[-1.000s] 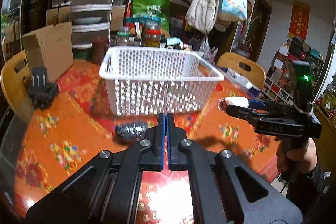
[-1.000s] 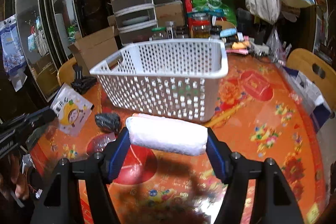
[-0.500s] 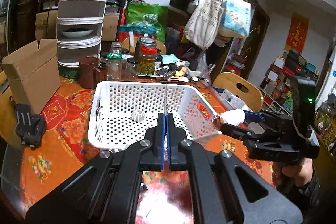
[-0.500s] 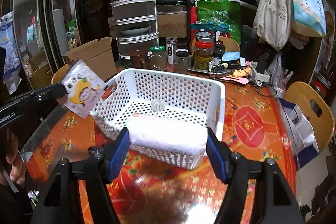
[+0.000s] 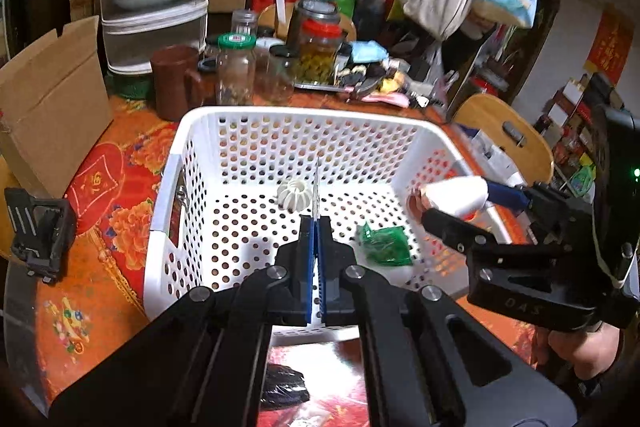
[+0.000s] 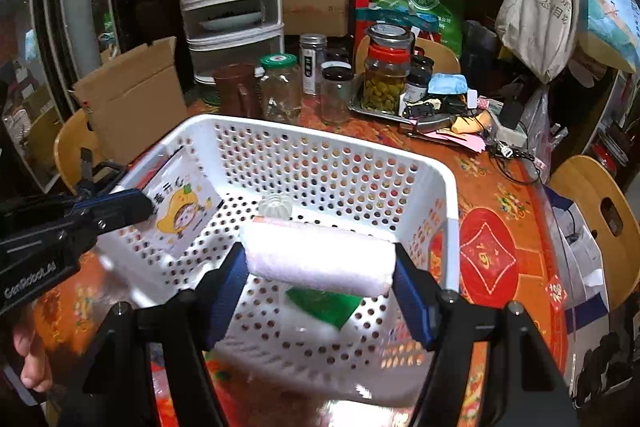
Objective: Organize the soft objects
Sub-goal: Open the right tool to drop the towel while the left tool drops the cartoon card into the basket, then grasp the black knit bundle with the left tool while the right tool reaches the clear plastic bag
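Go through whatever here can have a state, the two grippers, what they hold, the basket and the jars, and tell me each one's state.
Left gripper: shut on a flat cartoon packet, held over the basket.
Right gripper: shut on a white rolled towel, above the basket.
White basket: upright; holds a green packet and a white ridged item.
Green-lidded jar: upright, lid on.
Red-lidded jar: upright, lid on.
Cardboard box: flaps open.

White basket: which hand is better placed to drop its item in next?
Probably the right. Its gripper holds the white roll over the basket, beside the green packet; the left gripper pinches only a flat pouch.
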Tool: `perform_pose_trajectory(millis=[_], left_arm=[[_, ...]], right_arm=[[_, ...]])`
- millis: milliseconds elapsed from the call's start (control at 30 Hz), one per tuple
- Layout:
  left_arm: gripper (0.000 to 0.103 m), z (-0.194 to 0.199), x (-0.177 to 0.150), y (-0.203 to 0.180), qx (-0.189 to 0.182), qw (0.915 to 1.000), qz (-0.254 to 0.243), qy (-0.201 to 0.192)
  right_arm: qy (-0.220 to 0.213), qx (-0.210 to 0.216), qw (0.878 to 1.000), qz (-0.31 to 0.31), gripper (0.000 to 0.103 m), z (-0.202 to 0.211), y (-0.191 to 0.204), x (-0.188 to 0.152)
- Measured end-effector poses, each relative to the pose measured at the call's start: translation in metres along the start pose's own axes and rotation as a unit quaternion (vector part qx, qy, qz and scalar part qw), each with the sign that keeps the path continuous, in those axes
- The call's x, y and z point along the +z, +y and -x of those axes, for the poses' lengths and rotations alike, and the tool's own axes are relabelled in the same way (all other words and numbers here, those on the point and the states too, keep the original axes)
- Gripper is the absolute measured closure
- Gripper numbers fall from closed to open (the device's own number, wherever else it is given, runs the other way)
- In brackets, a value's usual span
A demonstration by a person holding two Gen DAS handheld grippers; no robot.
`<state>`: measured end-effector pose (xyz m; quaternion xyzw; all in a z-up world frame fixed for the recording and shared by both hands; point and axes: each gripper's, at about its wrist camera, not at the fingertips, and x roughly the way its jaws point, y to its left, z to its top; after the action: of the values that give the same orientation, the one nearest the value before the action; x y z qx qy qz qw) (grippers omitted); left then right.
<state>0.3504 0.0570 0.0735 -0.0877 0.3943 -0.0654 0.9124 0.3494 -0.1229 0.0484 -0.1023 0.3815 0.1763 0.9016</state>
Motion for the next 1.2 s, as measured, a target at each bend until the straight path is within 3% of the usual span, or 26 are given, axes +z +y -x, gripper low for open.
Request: perform_pose_trajectory(millis=[333,667,700,767,833,867,1033,1100,1200], left_arm=[[0.102,-0.035,0.001,0.008,0.013,0.9994,-0.004,0.030],[0.101,-0.050,0.002,0.013,0.014,0.9991,0.007,0.039],[0.098,-0.051,0.003,0.013,0.011,0.9991,0.010,0.040],[0.075,-0.048,0.003,0.013,0.012,0.9992,0.014,0.035],[0.015,-0.042,0.003,0.013,0.020,0.9995,0.016,0.018],[0.010,-0.036,0.003,0.012,0.022,0.9997,0.014,0.004],[0.009,0.007,-0.005,0.005,0.005,0.9995,-0.004,-0.031],[0.009,0.033,-0.020,0.001,0.029,0.9982,-0.025,-0.047],[0.001,0.072,-0.065,0.007,0.026,0.9975,-0.033,-0.057]], right_arm=[[0.027,-0.002,1.000,-0.012,0.034,-0.037,-0.008,-0.001],[0.014,-0.003,1.000,-0.027,0.027,-0.041,-0.017,-0.001],[0.015,0.000,0.999,-0.030,0.025,-0.041,-0.019,-0.001],[0.011,0.006,0.999,-0.035,0.015,-0.037,-0.021,-0.001],[0.007,0.009,0.999,-0.035,0.003,-0.031,-0.020,-0.002],[0.003,0.006,0.999,-0.034,0.000,-0.027,-0.020,-0.002],[-0.030,0.022,0.999,-0.034,0.000,0.009,-0.018,-0.013],[-0.049,0.025,0.998,-0.029,0.000,0.033,-0.014,-0.028],[-0.066,0.060,0.995,-0.035,0.000,0.064,-0.009,-0.064]])
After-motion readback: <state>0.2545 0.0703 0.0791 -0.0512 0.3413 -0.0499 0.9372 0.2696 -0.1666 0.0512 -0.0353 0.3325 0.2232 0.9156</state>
